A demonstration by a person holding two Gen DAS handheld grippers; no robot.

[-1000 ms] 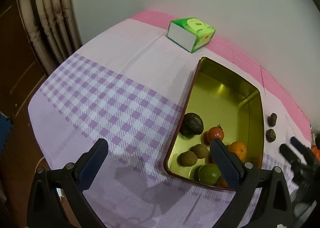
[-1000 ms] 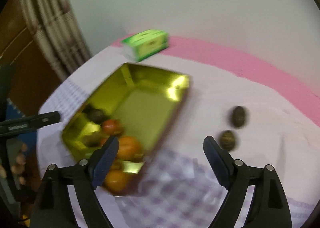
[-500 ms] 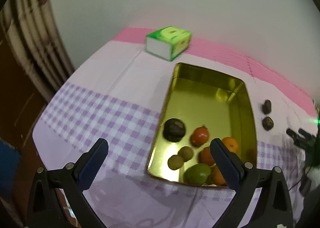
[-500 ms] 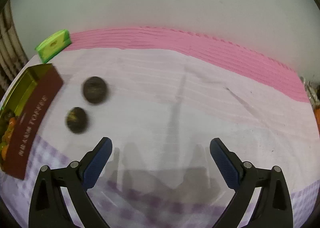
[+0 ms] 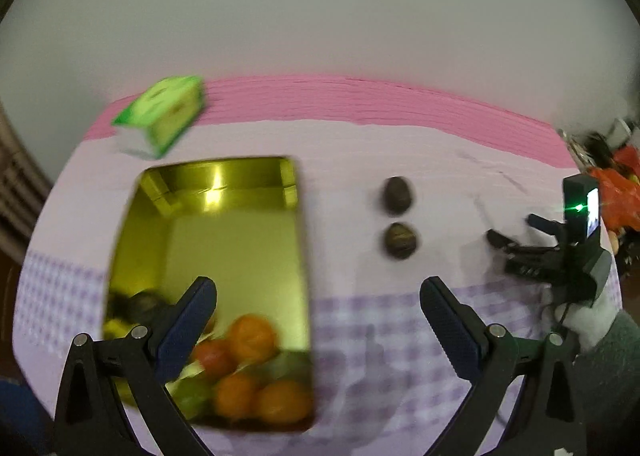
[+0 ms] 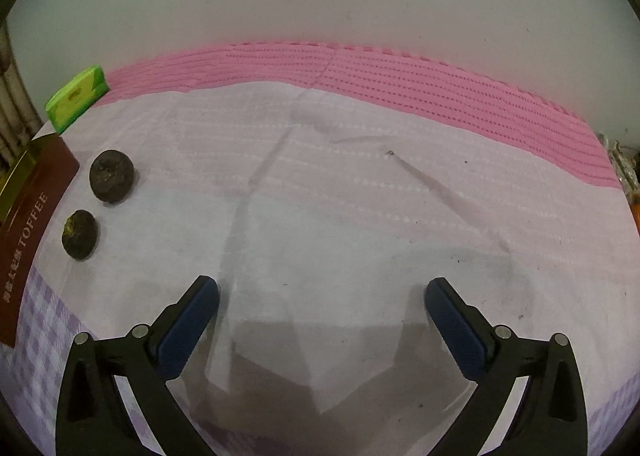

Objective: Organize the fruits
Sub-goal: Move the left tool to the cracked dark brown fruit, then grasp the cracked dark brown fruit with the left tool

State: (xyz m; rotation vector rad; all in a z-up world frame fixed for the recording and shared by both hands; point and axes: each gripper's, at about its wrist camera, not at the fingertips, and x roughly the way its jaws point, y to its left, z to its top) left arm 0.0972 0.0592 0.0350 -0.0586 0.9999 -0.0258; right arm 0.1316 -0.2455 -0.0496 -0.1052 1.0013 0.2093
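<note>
A gold tin (image 5: pixel 224 240) holds several fruits at its near end, among them oranges (image 5: pixel 252 338), a red one and a green one. Two dark round fruits lie on the cloth to its right, the far one (image 5: pixel 397 195) (image 6: pixel 111 180) and the near one (image 5: pixel 400 240) (image 6: pixel 79 234). My left gripper (image 5: pixel 318 308) is open and empty, hovering over the tin's right rim. My right gripper (image 6: pixel 322 304) (image 5: pixel 516 230) is to the right of the dark fruits over bare cloth. Its jaws are opening with nothing between them.
A green box (image 5: pixel 164 119) (image 6: pixel 76 97) sits at the far left by the pink band (image 6: pixel 400 75) along the wall. The tin's brown side (image 6: pixel 32 215) shows at the left. A gloved hand and grey sleeve (image 5: pixel 600 340) hold the right gripper. Orange clutter (image 5: pixel 616 191) lies beyond the table's right edge.
The left view has swung right, so the tin now sits lower left and both dark fruits show. The right view has swung off the tin onto bare cloth, and its jaws have widened.
</note>
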